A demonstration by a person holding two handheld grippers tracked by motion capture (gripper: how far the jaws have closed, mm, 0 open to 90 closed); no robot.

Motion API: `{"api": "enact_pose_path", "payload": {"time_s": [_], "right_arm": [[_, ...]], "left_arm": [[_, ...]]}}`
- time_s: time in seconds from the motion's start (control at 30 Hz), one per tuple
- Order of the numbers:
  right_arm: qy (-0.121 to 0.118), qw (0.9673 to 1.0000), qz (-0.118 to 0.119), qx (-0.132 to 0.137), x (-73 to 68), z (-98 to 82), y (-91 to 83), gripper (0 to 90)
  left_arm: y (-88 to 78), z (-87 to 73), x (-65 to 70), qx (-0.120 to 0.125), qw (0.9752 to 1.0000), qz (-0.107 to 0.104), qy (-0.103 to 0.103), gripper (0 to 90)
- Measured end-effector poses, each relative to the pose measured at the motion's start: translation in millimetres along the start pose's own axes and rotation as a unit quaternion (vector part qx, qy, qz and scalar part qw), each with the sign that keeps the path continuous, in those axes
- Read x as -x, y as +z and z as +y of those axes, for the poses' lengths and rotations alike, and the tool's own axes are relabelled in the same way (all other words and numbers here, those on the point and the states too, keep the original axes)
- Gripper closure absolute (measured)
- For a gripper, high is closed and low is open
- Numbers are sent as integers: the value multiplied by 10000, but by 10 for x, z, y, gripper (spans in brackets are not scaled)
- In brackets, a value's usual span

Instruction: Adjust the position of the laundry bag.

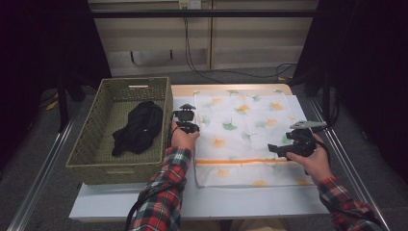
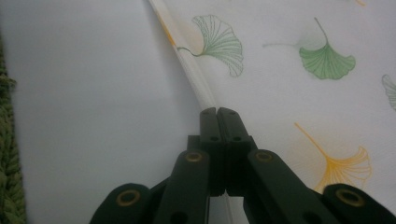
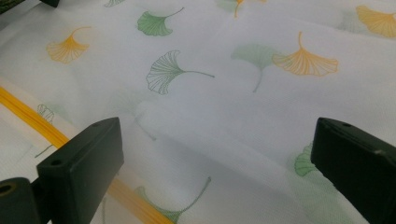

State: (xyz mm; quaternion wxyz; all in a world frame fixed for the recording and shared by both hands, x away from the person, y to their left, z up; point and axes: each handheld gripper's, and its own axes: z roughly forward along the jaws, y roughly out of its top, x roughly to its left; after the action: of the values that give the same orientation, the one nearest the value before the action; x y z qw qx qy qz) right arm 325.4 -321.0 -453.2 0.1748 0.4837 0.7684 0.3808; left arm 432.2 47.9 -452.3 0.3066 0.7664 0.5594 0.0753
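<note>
Overhead, high view: a white cloth [image 1: 245,137] printed with green and orange ginkgo leaves lies flat on the table [image 1: 202,204], just right of a woven basket [image 1: 91,163] holding a black garment [image 1: 138,126]. Left gripper [image 1: 185,109] sits at the cloth's left edge; right gripper [image 1: 276,148] hovers over the cloth's right part near an orange stripe [image 1: 240,161].

Left gripper view: jaws pressed together with no gap, tips at the cloth's hemmed edge [image 2: 196,84]; fabric seems pinched between them. Basket weave [image 2: 7,154] at the far left.

Right gripper view: jaws stand wide apart, nothing between the pads; printed cloth [image 3: 219,93] and stripe [image 3: 28,119] lie beneath
</note>
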Motion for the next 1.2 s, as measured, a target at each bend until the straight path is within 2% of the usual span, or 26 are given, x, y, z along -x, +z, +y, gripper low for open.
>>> {"api": "enact_pose_path", "payload": {"time_s": [0.03, 0.13, 0.23, 0.33, 0.37, 0.4, 0.47, 0.6, 0.67, 0.77, 0.83, 1.07, 1.2], "right_arm": [[-10, 10000, 3, 9, -9, 3, 1, 20], [-40, 10000, 10, 29, -18, 9, 0, 19], [-46, 10000, 9, 22, -19, 10, 0, 18], [-64, 10000, 0, 12, -15, 12, -5, 18], [-28, 10000, -3, 22, -17, 14, -8, 18], [-33, 10000, -3, 14, -14, 14, -10, 18], [-45, 10000, -16, 7, -12, 14, -14, 18], [-38, 10000, -13, 9, -14, 15, -15, 18], [-61, 10000, -11, 4, -13, 17, -15, 18], [-68, 10000, 4, -4, -15, 16, -10, 18], [-84, 10000, 9, 7, -15, 17, -4, 18], [-78, 10000, 11, -8, -16, 22, -10, 18], [-73, 10000, 16, 6, -21, 26, -16, 19]], "left_arm": [[-20, 28, -4, 59, 10000, 5, -73, 896], [-56, 76, -27, 40, 10000, 54, -56, 896], [-85, 129, -31, 146, 9997, 103, -161, 897], [-114, 178, -46, 84, 9998, 176, -90, 897], [-114, 178, -46, 84, 9998, 176, -90, 898], [-128, 207, -52, 130, 9996, 188, -176, 897], [-144, 233, -67, 74, 9996, 261, -120, 898], [-166, 258, -79, 97, 9994, 301, -135, 898], [-192, 271, -99, 140, 9992, 304, -238, 897], [-208, 278, -91, 160, 9989, 400, -199, 898], [-229, 289, -89, 186, 9989, 363, -252, 898], [-327, 320, -132, 165, 9982, 533, -227, 898], [-400, 322, -169, 207, 9974, 634, -281, 897]]}}
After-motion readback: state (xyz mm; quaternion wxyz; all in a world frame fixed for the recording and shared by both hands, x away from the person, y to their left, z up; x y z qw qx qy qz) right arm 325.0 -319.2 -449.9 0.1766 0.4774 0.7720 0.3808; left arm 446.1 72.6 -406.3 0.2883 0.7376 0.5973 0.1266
